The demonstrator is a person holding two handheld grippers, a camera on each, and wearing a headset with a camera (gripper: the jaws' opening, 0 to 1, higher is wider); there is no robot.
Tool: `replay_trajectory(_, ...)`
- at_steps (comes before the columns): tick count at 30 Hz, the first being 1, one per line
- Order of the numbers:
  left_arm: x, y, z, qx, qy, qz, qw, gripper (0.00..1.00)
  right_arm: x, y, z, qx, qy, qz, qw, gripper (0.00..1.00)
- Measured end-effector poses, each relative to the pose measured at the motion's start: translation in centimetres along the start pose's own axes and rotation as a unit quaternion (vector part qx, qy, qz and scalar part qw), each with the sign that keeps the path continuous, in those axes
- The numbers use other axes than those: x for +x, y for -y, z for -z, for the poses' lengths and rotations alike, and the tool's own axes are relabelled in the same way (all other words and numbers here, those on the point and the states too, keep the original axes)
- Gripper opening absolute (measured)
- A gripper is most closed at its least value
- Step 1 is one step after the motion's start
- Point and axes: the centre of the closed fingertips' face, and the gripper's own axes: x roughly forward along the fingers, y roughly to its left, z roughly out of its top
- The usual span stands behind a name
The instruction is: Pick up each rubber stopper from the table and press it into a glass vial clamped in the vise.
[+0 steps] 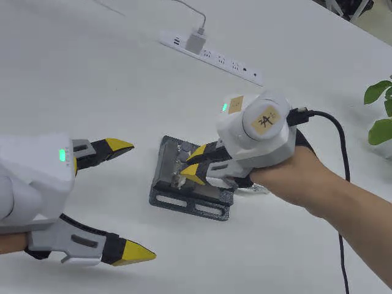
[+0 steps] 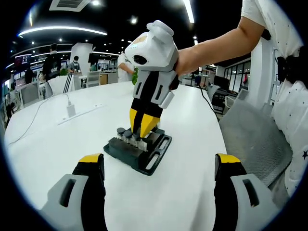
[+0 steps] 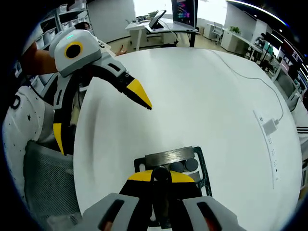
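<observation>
A dark grey vise (image 1: 191,201) sits mid-table and clamps small glass vials. Two of the vials wear dark stoppers (image 2: 124,132), also seen from above as stoppers (image 3: 185,165). My right gripper (image 1: 193,163) hangs right over the vise, jaws nearly together on a dark rubber stopper (image 3: 161,172); its yellow tips (image 2: 144,124) point down at the vials. My left gripper (image 1: 128,199) stands wide open to the left of the vise, holding nothing. In its own view the left gripper (image 2: 160,160) frames the vise (image 2: 144,156).
A white power strip (image 1: 211,58) with a plug lies at the back of the white table. A black cable (image 1: 339,147) trails from the right gripper. Plant leaves (image 1: 381,113) show at the right edge. A grey chair (image 2: 255,139) stands beside the table.
</observation>
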Motion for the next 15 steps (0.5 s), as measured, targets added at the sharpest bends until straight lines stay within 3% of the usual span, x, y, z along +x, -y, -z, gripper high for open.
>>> replay_trajectory(11, -0.12, -0.07, -0.1, -0.003, 0.002, 0.001, 1.0, 0.94, 0.23, -0.12, -0.18, -0.036, -0.022, 0.007, 0.9991, 0.05)
replay_trajectory(15, -0.17, -0.13, 0.02, -0.004, 0.0, 0.001, 1.0, 0.93, 0.23, -0.04, -0.12, -0.033, -0.027, 0.008, 0.9991, 0.05)
